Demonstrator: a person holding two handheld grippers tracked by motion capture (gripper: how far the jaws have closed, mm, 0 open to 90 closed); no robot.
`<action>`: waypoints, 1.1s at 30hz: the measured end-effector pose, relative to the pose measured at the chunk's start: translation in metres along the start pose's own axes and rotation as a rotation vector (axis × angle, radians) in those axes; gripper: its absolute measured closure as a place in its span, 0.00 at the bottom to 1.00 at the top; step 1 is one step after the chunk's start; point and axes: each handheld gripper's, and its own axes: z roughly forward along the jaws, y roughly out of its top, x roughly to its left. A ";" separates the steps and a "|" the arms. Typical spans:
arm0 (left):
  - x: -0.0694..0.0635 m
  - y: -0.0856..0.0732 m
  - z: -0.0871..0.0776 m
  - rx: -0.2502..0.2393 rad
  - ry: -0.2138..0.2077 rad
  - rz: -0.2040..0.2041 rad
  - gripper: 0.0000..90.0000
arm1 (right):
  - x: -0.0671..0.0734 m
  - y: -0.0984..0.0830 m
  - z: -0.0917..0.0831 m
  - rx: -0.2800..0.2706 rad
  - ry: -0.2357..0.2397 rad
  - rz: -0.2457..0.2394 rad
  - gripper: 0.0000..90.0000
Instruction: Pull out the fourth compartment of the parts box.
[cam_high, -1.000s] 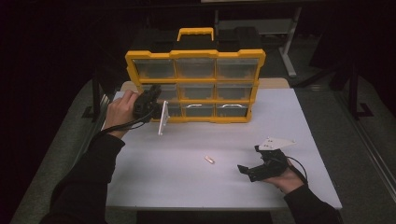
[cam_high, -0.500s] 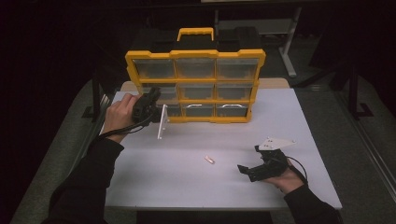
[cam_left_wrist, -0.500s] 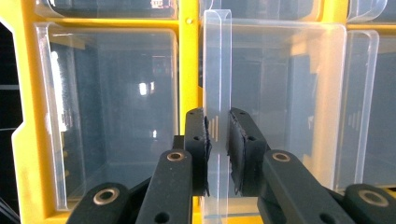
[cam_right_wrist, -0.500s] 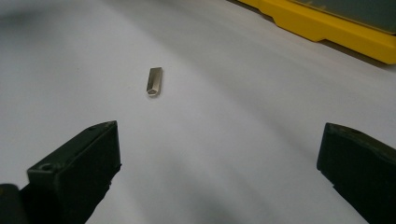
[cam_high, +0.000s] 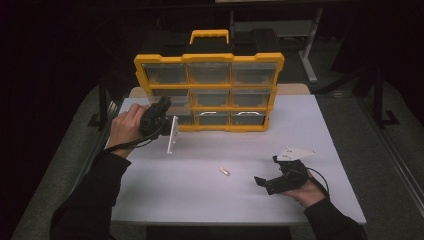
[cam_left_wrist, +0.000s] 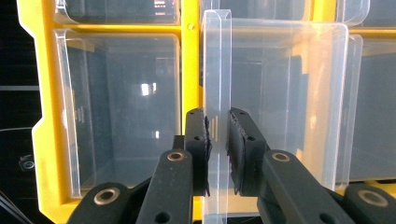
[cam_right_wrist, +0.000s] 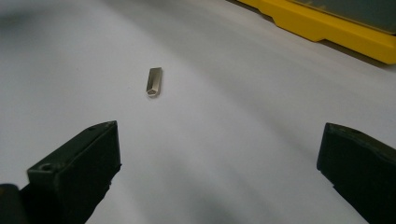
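Clear plastic drawer (cam_left_wrist: 275, 98): transparent, pulled partway out of the bottom-left bay of the yellow 9-bay organizer (cam_high: 207, 58), its front lip clamped. Small metal piece (cam_high: 224, 171): short, silvery, lying flat on the white table (cam_high: 200, 200), well apart from the organizer.

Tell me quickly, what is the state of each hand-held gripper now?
Left hand-held gripper: closed on the clear drawer.
Right hand-held gripper: open, holding nothing.
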 end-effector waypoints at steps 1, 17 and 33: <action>0.000 0.000 -0.001 0.000 -0.001 0.003 0.88 | 0.000 0.000 0.000 0.000 0.000 -0.001 0.00; -0.003 0.003 -0.014 -0.001 0.004 0.000 0.88 | 0.000 0.000 0.000 0.000 -0.001 0.000 0.00; -0.005 0.005 -0.027 -0.013 0.007 -0.003 0.88 | 0.000 0.000 0.000 0.000 -0.002 -0.001 0.00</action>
